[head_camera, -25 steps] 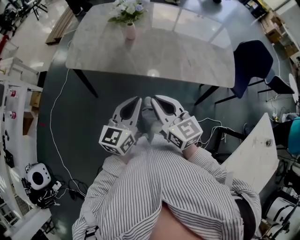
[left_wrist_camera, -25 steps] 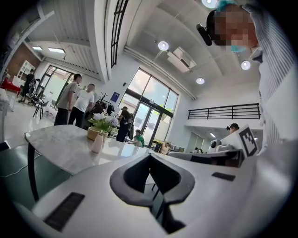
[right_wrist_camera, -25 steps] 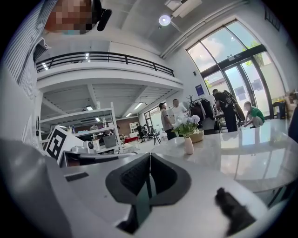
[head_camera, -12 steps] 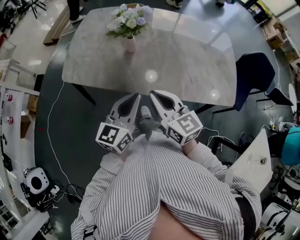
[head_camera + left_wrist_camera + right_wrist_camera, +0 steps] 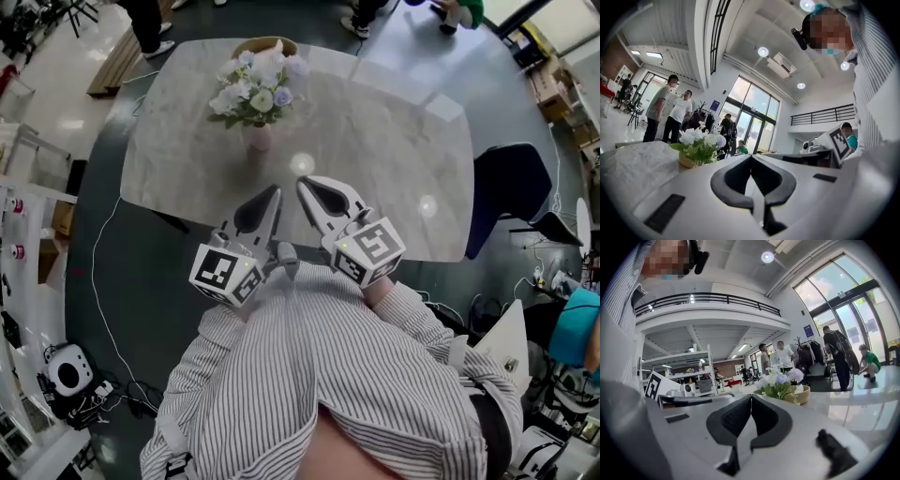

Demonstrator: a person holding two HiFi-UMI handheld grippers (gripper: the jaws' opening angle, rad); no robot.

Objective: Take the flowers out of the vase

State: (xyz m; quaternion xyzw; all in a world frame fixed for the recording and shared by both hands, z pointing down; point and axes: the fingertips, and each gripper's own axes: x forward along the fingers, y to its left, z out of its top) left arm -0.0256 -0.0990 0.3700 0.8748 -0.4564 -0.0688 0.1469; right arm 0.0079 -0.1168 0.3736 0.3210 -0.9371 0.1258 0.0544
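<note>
flowers: upper left of frame, in pink vase on bench | handling: likely light, soft, crushable; pinch bunched stems low | left tongs: together, empty | right tongs: together, empty

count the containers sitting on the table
2: a pink vase holding the flowers, toward the left of the table, and a tan bowl just behind it at the far edge. None seems hidden.
</note>
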